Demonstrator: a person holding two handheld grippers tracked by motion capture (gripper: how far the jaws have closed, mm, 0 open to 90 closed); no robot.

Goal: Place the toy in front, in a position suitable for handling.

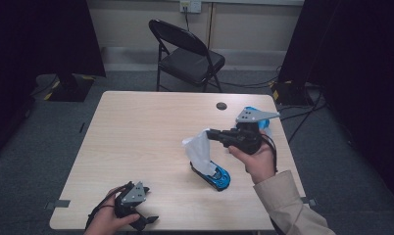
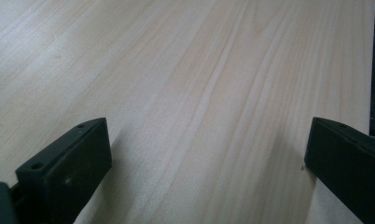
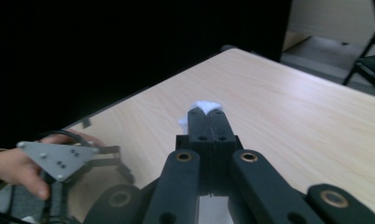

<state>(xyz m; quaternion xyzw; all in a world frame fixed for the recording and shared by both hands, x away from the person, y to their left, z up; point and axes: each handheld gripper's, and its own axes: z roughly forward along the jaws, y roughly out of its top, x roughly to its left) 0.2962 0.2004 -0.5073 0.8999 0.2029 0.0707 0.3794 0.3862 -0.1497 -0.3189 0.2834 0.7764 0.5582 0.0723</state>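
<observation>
1. The right tongs are pinched fully together on a thin white tissue sheet, gripping its upper edge. In the right gripper view the two black jaws meet flat, with a white tuft poking out past their tips. A sheet this thin gives the jaws almost nothing to bite on, which is likely why they are closed so far.

2. The sheet hangs from that grip down to a blue and black oval tissue pack lying flat on the pale wooden worktop, a little right of centre. Its lower end seems to be in or against the pack's opening, so the sheet reads as partly drawn out.

3. The right hand holds its tool roughly level and above the pack, which would pull the sheet upward and free of the slot.

4. The left tongs rest at the near left edge of the worktop, well apart from the pack. Their jaws stand wide apart with bare wood between them, holding nothing. Nothing steadies the pack, so it could lift with the sheet.

5. A black folding chair stands beyond the worktop.
</observation>
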